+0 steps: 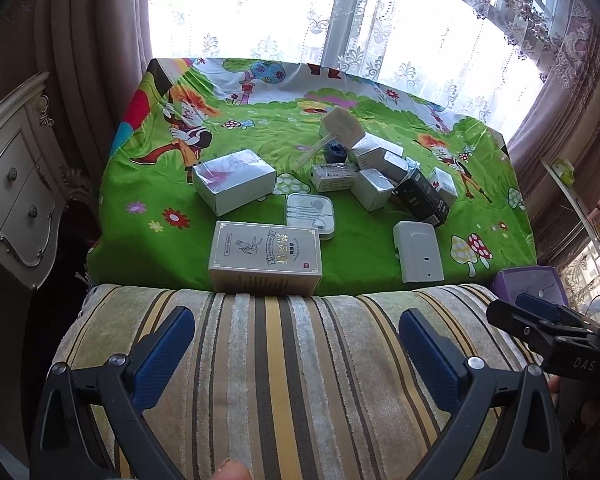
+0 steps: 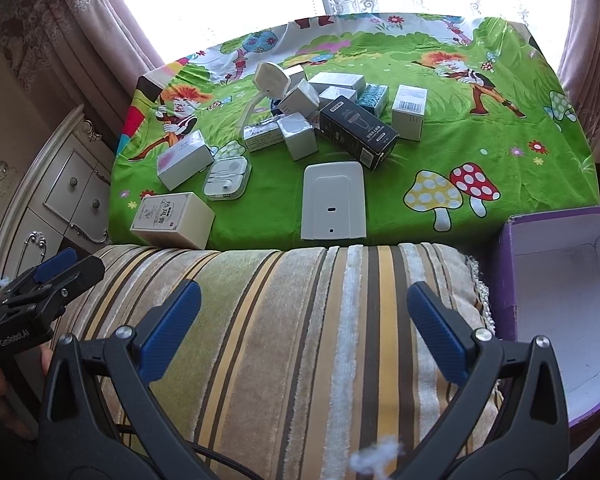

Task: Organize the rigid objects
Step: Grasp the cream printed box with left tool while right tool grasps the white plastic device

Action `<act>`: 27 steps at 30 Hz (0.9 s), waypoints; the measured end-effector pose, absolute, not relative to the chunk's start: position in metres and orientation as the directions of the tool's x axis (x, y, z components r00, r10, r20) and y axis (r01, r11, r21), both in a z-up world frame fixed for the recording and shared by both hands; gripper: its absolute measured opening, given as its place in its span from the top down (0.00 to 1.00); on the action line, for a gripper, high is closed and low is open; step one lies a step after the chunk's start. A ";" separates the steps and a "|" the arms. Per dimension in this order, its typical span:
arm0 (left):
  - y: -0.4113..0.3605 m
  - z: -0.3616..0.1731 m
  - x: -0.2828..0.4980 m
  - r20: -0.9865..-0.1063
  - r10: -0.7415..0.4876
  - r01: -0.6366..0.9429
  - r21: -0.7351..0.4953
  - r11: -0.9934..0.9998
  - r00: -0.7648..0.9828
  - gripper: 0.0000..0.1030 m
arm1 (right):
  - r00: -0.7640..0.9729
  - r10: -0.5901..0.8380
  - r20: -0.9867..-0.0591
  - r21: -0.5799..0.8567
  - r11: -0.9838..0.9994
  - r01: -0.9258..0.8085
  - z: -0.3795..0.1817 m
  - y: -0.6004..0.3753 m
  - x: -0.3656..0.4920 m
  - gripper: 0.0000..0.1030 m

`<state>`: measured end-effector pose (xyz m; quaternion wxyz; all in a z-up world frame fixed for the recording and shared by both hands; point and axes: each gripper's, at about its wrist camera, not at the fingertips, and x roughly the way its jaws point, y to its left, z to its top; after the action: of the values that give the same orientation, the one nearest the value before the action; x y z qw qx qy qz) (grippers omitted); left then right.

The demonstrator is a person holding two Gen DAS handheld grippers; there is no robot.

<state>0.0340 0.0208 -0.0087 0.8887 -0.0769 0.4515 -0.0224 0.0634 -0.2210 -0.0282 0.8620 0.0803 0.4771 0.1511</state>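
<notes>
Left gripper (image 1: pixel 296 338) hovered over the striped cushion (image 1: pixel 284 360), jaws wide, nothing between them; right gripper (image 2: pixel 304 314) likewise above the same cushion, jaws wide and empty; each gripper showed at the edge of the other's view, jaws there too foreshortened to judge.

Beyond the cushion lay a tabletop under a green cartoon cloth (image 2: pixel 480 148) with mushrooms and figures; the rigid objects sat scattered on it. Nearest the cushion: a beige printed box (image 1: pixel 265 258) touching the cushion edge on the left; a flat white plastic device (image 2: pixel 333 206) right of it, apart, also at the near edge. Just behind the beige box was a clear earphone case (image 1: pixel 310 215); behind-left of that a silver-white box (image 1: pixel 234 181) lying at an angle. Farther back a cluster of small boxes piled together: a black box (image 2: pixel 358 132) tilted against small white boxes (image 2: pixel 296 136); a white labelled box (image 2: pixel 409 112) standing to the cluster's right; a teal packet (image 2: pixel 373 98) behind the black box; a white adapter-like piece with a stalk (image 2: pixel 269 78) leaning on the pile's left-rear side.

A purple open box (image 2: pixel 560 292) with white inside sat at the right beside the cushion, nothing visible in it; a cream drawer cabinet (image 2: pixel 64 200) stood left of the tabletop; lace curtains and bright window behind.
</notes>
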 end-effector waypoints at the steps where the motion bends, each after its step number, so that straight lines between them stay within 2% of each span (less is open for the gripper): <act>1: 0.023 -0.011 0.038 -0.807 -0.112 -0.031 -0.160 0.987 0.580 0.00 | 0.495 0.340 -0.800 0.288 0.940 -0.182 -0.029 -0.221 0.067 0.00; 9: 0.023 -0.024 0.083 -0.855 -0.056 -0.043 -0.091 0.995 0.516 0.00 | 0.456 0.249 -0.855 0.164 0.962 -0.218 -0.041 -0.202 0.108 0.00; 27: 0.025 -0.074 0.136 -0.931 -0.027 -0.066 -0.055 0.996 0.363 0.00 | 0.326 0.150 -0.934 0.107 0.984 -0.145 -0.098 -0.188 0.179 0.00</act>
<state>0.1362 0.0249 -0.0737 0.8244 -0.0415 0.5643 0.0118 0.1792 -0.1881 -0.0977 0.8142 0.0021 0.5735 0.0904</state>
